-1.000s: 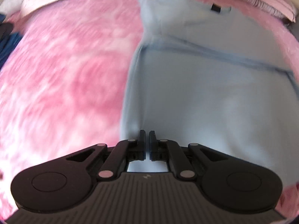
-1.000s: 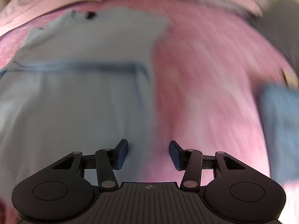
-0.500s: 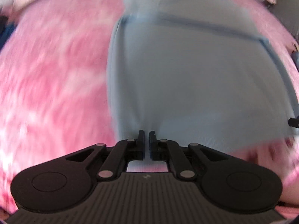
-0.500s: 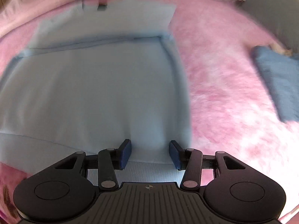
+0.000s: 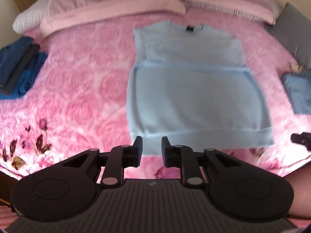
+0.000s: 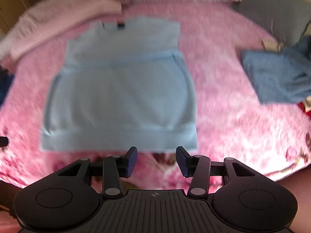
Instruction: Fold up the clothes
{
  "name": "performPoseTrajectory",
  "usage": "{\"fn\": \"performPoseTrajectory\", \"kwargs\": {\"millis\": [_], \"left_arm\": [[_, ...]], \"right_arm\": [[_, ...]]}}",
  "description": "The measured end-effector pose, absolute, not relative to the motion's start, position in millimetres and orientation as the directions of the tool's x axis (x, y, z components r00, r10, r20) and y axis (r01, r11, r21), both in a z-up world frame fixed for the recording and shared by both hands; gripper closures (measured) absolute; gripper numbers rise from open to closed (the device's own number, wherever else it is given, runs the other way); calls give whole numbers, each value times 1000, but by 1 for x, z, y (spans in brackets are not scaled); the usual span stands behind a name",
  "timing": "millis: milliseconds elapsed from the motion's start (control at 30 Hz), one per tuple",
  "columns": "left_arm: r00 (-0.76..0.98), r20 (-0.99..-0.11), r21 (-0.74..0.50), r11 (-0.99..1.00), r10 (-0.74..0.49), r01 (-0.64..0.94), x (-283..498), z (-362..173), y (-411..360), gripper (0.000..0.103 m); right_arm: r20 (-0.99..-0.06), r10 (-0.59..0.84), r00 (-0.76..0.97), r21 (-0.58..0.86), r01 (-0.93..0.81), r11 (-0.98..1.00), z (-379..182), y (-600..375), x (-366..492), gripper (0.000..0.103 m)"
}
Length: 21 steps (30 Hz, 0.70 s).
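Nearest, left gripper (image 5: 151,149) hanging over the near edge of the bed (image 5: 81,81), fingers a narrow gap apart after just opening, nothing between them, likely a release of the hem. Right gripper (image 6: 156,160) alongside, fingers moderately wide and empty, pulled back for a look at the result. Beyond, pale blue sweatshirt (image 5: 192,97) flat mid-bed, sleeves tucked in, collar toward the far edge, probably ready for a bottom-to-top fold. Toward the right edge, folded blue garment (image 6: 276,75), seemingly done; at the left edge, dark blue clothes (image 5: 17,66), maybe waiting.
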State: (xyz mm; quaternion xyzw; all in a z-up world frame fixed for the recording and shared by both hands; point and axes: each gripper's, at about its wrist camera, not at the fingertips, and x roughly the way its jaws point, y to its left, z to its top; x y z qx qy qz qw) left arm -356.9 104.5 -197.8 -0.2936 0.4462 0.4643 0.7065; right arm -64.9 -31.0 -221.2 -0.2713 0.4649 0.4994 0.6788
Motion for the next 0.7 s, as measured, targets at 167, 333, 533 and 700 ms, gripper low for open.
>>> {"fn": "performPoseTrajectory", "kwargs": {"millis": [167, 333, 533, 700], "left_arm": [[190, -886, -8, 396, 423, -918, -336, -168, 78, 74], [183, -876, -3, 375, 446, -927, -325, -153, 39, 73], [174, -859, 7, 351, 482, -937, -318, -133, -22, 66], [169, -841, 14, 334, 514, -942, -312, -118, -70, 64]], "right_arm": [[-872, 483, 83, 79, -949, 306, -187, -32, -78, 55], [-868, 495, 40, 107, -958, 267, -176, -60, -75, 55], [-859, 512, 24, 118, -963, 243, -166, -116, -74, 53], [-846, 532, 33, 98, -972, 215, -153, -155, -75, 43]]}}
